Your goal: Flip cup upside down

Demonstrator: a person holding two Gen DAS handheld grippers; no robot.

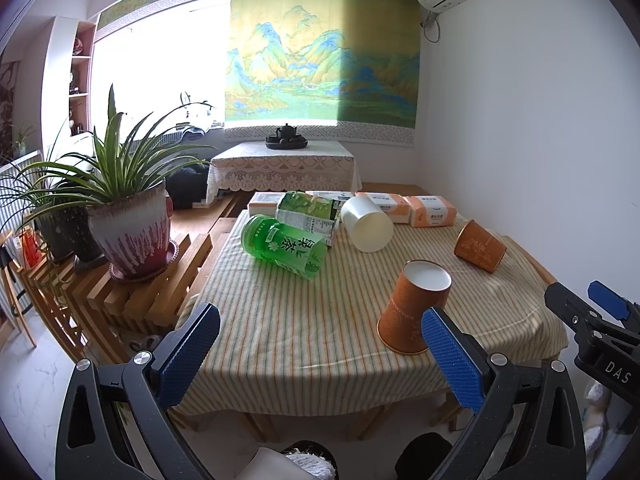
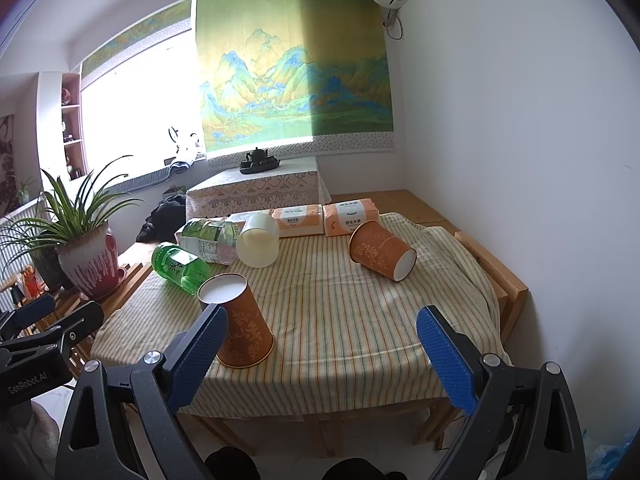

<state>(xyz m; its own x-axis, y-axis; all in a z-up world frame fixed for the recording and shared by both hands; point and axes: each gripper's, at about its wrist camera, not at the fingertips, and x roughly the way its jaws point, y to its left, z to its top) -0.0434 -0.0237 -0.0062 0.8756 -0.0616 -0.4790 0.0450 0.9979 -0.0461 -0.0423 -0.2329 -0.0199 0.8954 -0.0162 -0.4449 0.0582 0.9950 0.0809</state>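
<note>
An orange paper cup [image 1: 412, 308] stands upside down near the table's front edge; it also shows in the right wrist view [image 2: 240, 324]. A second orange cup [image 1: 480, 246] lies on its side at the right, also in the right wrist view [image 2: 382, 250]. A white cup [image 1: 366, 222] lies on its side at the back, also in the right wrist view [image 2: 258, 246]. My left gripper [image 1: 320, 354] is open and empty, in front of the table. My right gripper [image 2: 322, 356] is open and empty, also in front of the table, with its left finger beside the upturned cup.
A striped cloth covers the table [image 2: 340, 320]. Two green bottles [image 1: 286, 246] lie at the back left. Tissue packs [image 1: 430, 210] sit along the far edge. A potted plant [image 1: 128, 232] stands on a wooden rack to the left. A white wall is on the right.
</note>
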